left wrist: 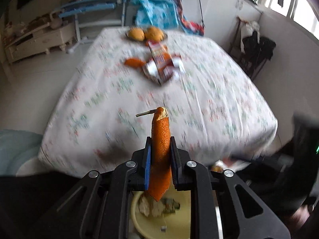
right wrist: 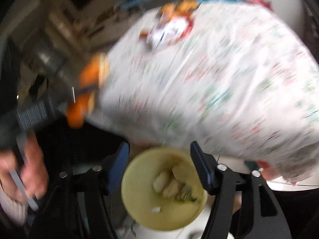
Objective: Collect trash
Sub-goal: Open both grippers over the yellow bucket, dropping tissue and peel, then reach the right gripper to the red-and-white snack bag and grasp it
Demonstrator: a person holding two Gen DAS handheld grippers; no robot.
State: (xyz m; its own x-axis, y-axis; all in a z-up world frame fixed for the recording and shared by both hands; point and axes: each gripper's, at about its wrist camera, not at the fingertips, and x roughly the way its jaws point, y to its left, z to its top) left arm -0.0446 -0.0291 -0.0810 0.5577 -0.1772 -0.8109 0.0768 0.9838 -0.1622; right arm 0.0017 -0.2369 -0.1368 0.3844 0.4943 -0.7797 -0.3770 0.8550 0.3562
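Observation:
My left gripper (left wrist: 160, 139) is shut on a long strip of orange peel (left wrist: 160, 149) with a stem at its tip, held over the near table edge. Below it sits a yellow bin (left wrist: 139, 219). In the right wrist view my right gripper (right wrist: 159, 146) stands open above that bin (right wrist: 127, 179), nothing between its fingers; several scraps of trash (right wrist: 171, 185) lie inside. The held peel (right wrist: 87, 91) shows blurred at the left. Farther back on the table lie red-and-white wrappers (left wrist: 161, 65) and another piece of peel (left wrist: 132, 62).
A floral tablecloth covers the table (left wrist: 119, 99). A plate with two oranges (left wrist: 145, 33) stands at its far edge. A person's hand (right wrist: 30, 169) grips the left tool. A cream dresser (left wrist: 35, 39) stands at the left, a dark rack (left wrist: 257, 53) at the right.

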